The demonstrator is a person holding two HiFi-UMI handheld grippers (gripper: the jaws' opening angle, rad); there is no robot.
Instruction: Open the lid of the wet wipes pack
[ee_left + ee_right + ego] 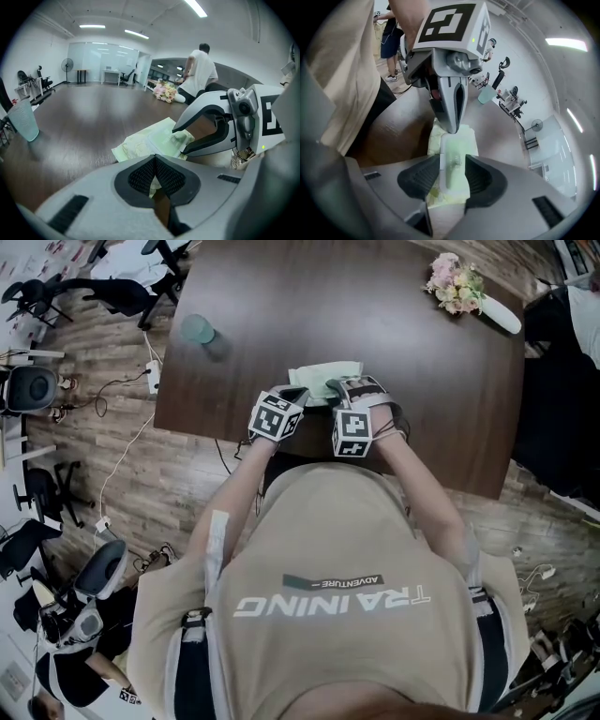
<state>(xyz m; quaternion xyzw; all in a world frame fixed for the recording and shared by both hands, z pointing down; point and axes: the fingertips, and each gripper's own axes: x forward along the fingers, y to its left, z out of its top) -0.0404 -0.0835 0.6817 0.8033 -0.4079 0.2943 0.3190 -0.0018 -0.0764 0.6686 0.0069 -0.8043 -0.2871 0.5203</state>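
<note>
Now pinching near-left corner of wet wipes pack (323, 374) with left gripper (154, 158). Straddling lid (451, 152) with right gripper (452, 164), jaws spread, unclamped.

light: bright ceiling strips (137, 33) | edges: fisheye-bent, dark corners (gripper views) | foreground: soft

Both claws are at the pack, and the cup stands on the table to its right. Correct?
No: the head view shows the cup on the table left of the pack. The left claw and right claw are at the pack.
</note>
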